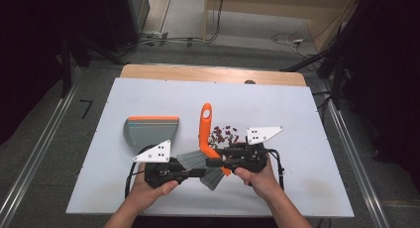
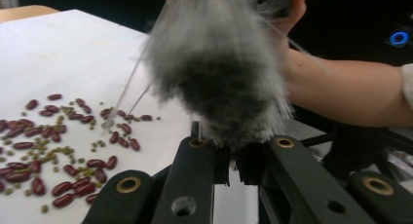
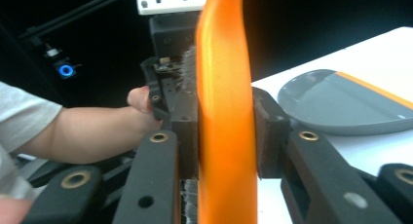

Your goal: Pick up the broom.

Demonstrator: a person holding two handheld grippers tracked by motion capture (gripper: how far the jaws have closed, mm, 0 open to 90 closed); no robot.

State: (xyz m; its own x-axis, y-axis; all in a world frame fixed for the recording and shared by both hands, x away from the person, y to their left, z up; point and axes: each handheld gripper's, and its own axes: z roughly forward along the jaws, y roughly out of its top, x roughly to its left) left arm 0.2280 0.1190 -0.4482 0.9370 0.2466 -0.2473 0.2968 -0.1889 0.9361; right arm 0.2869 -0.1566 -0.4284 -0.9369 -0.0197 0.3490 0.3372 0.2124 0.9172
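A small hand brush (image 1: 208,139) with an orange handle and grey bristles (image 2: 219,73) lies across the middle of a white table (image 1: 148,94), held at both ends — the left gripper (image 1: 195,172) pinched on the bristle tuft, the right gripper (image 1: 214,162) clamped on the orange handle (image 3: 226,112) just above the brush head. In the right gripper view its black pads press flat against both sides of the handle; in the left gripper view the jaws stand close together with the base of the grey tuft caught between them. The brush looks light, its plastic handle stiff and smooth enough to twist in a loose grip, while the bristles are soft and splay under pressure, so they give a poor purchase. By that reckoning the handle is the place to hold for sweeping, near the head for control, and the tuft is better let go. Both hands come in from the near edge, forearms angled inward, the grippers lying roughly level and meeting at the brush head, with the handle's free end pointing away toward the far side. Just beyond the right gripper a scatter of red beans (image 1: 224,134) and smaller green ones (image 2: 46,153) lies loose on the table — small, hard and apt to roll. A grey dustpan (image 1: 148,131) with an orange lip rests to the left, apart from the beans, its mouth facing the far side.
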